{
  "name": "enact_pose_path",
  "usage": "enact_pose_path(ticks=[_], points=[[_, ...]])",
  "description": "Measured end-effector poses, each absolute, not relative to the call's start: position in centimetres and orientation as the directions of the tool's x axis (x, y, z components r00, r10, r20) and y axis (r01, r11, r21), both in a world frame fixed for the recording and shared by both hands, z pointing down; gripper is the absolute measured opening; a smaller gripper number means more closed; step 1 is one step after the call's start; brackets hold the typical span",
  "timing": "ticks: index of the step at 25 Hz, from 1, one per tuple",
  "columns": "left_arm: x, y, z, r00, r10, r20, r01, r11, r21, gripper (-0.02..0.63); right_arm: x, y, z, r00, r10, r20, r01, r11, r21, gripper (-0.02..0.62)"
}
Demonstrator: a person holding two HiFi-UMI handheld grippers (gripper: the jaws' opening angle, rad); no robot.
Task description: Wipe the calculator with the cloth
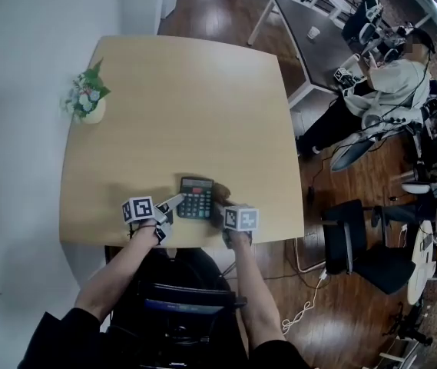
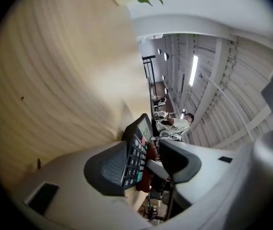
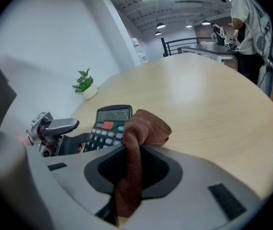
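The calculator (image 1: 196,197) lies at the worktop's (image 1: 180,106) near edge.
Your right hand-held gripper (image 3: 129,169), just beside it, is clamped on the brown cloth (image 3: 146,126); your left hand-held gripper (image 2: 146,162) has its jaws apart, the calculator's edge between them.

head view looks down; both gripper views closely share the calculator (image 1: 196,198).

The pale wooden table (image 1: 172,114) stretches ahead of the left gripper (image 1: 169,206) and the right gripper (image 1: 223,211). A small potted plant (image 1: 87,100) stands well ahead of the left one, towards its outer side. Far beyond the right one, a person (image 1: 393,83) works at a dark table (image 1: 310,52) bearing what may be a cup (image 1: 313,31).
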State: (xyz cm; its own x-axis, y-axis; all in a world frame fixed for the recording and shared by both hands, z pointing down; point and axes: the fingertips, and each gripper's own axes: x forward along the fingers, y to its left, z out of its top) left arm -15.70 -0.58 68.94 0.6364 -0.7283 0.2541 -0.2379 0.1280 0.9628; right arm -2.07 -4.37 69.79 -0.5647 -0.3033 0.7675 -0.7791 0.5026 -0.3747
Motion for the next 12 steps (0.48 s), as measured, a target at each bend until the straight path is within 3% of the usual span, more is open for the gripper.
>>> enact_pose_path(ticks=[12], points=[[-21.6, -8.8, 69.4, 0.499, -0.825, 0.266, -0.185, 0.198, 0.963, 0.216, -9.3, -14.0, 69.0, -0.689, -0.207, 0.695, -0.671, 0.544, -0.503, 0.077]])
